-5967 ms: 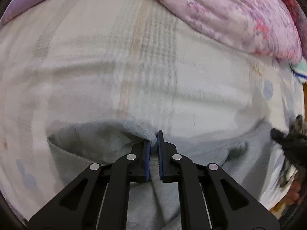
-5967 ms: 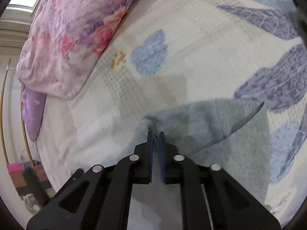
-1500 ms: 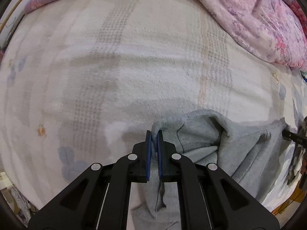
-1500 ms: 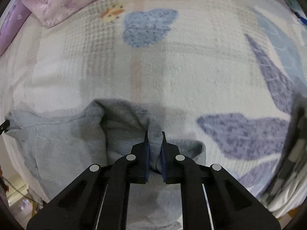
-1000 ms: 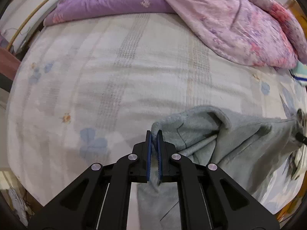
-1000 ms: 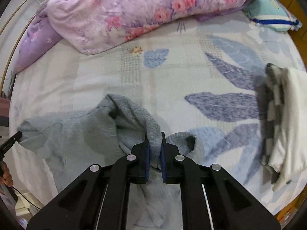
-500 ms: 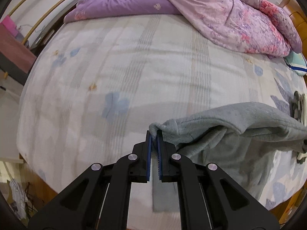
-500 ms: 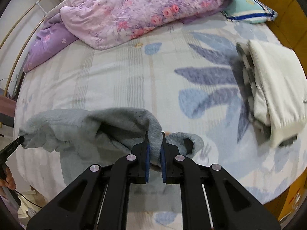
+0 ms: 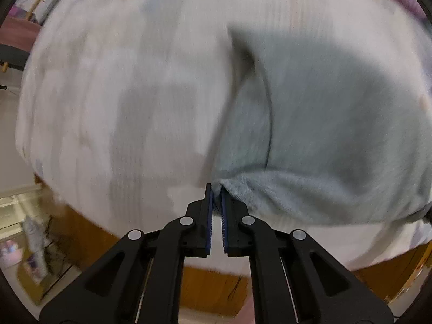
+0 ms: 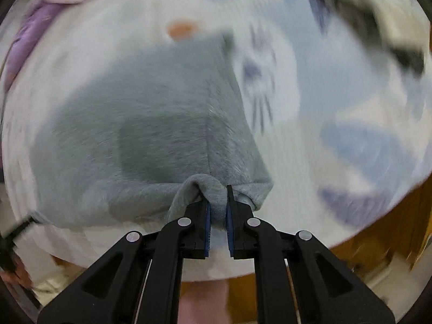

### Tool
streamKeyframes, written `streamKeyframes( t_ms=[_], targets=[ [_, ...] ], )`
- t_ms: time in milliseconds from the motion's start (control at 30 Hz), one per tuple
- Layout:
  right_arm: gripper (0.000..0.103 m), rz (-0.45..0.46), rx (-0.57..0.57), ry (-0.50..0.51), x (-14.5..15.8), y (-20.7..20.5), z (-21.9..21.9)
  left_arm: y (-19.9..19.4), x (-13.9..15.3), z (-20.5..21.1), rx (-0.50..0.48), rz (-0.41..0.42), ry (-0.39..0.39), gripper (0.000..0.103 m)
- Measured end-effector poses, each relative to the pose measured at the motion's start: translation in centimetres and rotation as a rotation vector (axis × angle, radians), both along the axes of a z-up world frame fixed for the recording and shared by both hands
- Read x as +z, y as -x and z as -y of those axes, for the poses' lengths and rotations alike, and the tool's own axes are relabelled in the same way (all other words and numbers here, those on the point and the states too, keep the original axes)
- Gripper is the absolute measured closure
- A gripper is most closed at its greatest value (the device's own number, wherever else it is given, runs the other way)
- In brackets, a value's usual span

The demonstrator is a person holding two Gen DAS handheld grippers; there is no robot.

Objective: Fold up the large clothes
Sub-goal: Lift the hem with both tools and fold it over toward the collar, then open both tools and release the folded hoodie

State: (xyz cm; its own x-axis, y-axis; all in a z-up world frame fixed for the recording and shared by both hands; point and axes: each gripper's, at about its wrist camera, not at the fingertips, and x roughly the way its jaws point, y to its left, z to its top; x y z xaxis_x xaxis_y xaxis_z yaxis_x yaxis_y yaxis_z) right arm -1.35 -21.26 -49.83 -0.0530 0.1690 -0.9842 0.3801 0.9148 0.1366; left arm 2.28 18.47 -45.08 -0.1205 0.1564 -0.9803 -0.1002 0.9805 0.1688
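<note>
While both wrist cameras look almost straight down at the bed (image 9: 129,113), the grey garment (image 9: 324,124) lies spread away from the tips, its near edge drawn up to the jaws and its body running out over the pale floral sheet toward the far side. In the left wrist view the left gripper (image 9: 216,192) has its blue-padded jaws nearly together, nipping a corner of that fleecy near edge; the cloth stretches off to its right, where it meets the dark tip of the other tool at the frame's edge. In the right wrist view the right gripper (image 10: 217,195) has a bunched fold of the same garment (image 10: 151,113) between its pads; its jaws have just been opening slightly, yet the fold fills the gap and the pads appear to press on it. The held hem thus runs crosswise between the two grippers, one at each end, and the garment's long axis points away from the person, toward the purple quilt (image 10: 24,35) and the folded checked pile (image 10: 378,19) at the far right. Both pictures are blurred by motion. Wooden floor (image 9: 216,280) shows below the bed's near edge. By this reading the garment is being laid flat, and neither hand looks nearer to the cloth than the other.
</note>
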Motion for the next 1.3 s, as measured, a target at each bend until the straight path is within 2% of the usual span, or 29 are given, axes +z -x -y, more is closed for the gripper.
streamKeyframes(
  t_ms=[33, 100, 133, 167, 267, 400, 467, 500, 567, 633, 733, 833, 933, 1000, 1100, 1133, 1167, 1200, 1233, 1267, 1300],
  targets=[
    [0.082, -0.035, -0.034, 0.002, -0.3, 0.4, 0.2, 0.5, -0.1, 0.2, -0.008, -0.019, -0.002, 0.096],
    [0.056, -0.101, -0.087, 0.001, -0.1, 1.2, 0.7, 1.3, 0.5, 0.5, -0.012, -0.035, 0.015, 0.095],
    [0.036, -0.104, -0.111, -0.024, 0.3, 1.6, 0.9, 1.6, 0.8, 0.6, -0.015, -0.046, 0.025, 0.092],
    [0.034, -0.103, -0.124, -0.043, 0.7, 1.9, 1.0, 2.0, 1.4, 0.9, -0.025, -0.058, 0.034, 0.091],
    [0.034, -0.112, -0.136, -0.096, 2.6, 2.7, 1.0, 2.4, 2.6, 1.9, -0.067, -0.048, 0.042, 0.091],
    [0.036, -0.016, -0.06, -0.126, 5.6, 1.5, -0.5, 1.3, 4.6, 4.0, -0.145, 0.012, 0.064, 0.091],
    [0.055, 0.051, 0.015, -0.144, 6.6, 0.0, -2.1, 0.0, 4.9, 5.7, -0.186, 0.064, 0.088, 0.091],
    [0.061, 0.067, 0.054, -0.139, 6.6, -1.1, -3.0, -0.5, 4.8, 6.4, -0.199, 0.069, 0.092, 0.091],
    [0.077, 0.075, 0.084, -0.168, 5.6, -3.0, -4.5, -2.0, 4.0, 7.8, -0.218, 0.07, 0.092, 0.091],
    [0.082, 0.071, 0.096, -0.185, 4.1, -4.6, -5.3, -3.5, 3.1, 9.0, -0.212, 0.09, 0.129, 0.091],
    [0.083, 0.073, 0.108, -0.192, 1.6, -7.3, -7.2, -4.9, 1.0, 9.8, -0.219, 0.094, 0.163, 0.092],
    [0.083, 0.025, 0.079, -0.207, -1.2, -7.8, -8.8, -5.2, -2.1, 9.8, -0.185, 0.041, 0.113, 0.093],
    [0.083, 0.042, 0.12, -0.172, -1.4, -6.9, -9.7, -4.0, -3.7, 9.4, -0.182, 0.023, 0.095, 0.093],
    [0.083, 0.024, 0.131, -0.192, -1.4, -7.0, -9.4, -3.4, -3.9, 9.4, -0.208, 0.024, 0.084, 0.093],
    [0.079, -0.068, 0.096, -0.255, -1.7, -8.5, -8.6, -4.0, -3.6, 9.2, -0.22, -0.021, 0.092, 0.093],
    [0.067, -0.095, 0.088, -0.259, -1.4, -8.9, -8.0, -4.4, -3.0, 8.8, -0.208, -0.036, 0.102, 0.092],
    [0.044, -0.096, 0.079, -0.239, -0.4, -9.4, -7.0, -4.8, -2.5, 8.3, -0.191, -0.039, 0.114, 0.09],
    [0.035, -0.076, 0.072, -0.213, 0.5, -10.0, -6.0, -5.5, -1.8, 7.5, -0.167, -0.033, 0.131, 0.088],
    [0.027, -0.038, 0.055, -0.18, 1.8, -10.4, -4.7, -6.1, -1.2, 6.7, -0.145, -0.022, 0.145, 0.074],
    [0.024, -0.01, 0.03, -0.163, 2.7, -10.8, -3.3, -6.8, -0.7, 5.6, -0.125, -0.008, 0.158, 0.053],
    [0.022, -0.002, 0.001, -0.154, 3.1, -11.2, -2.1, -7.6, -0.1, 4.6, -0.103, 0.012, 0.169, 0.046]
  ],
)
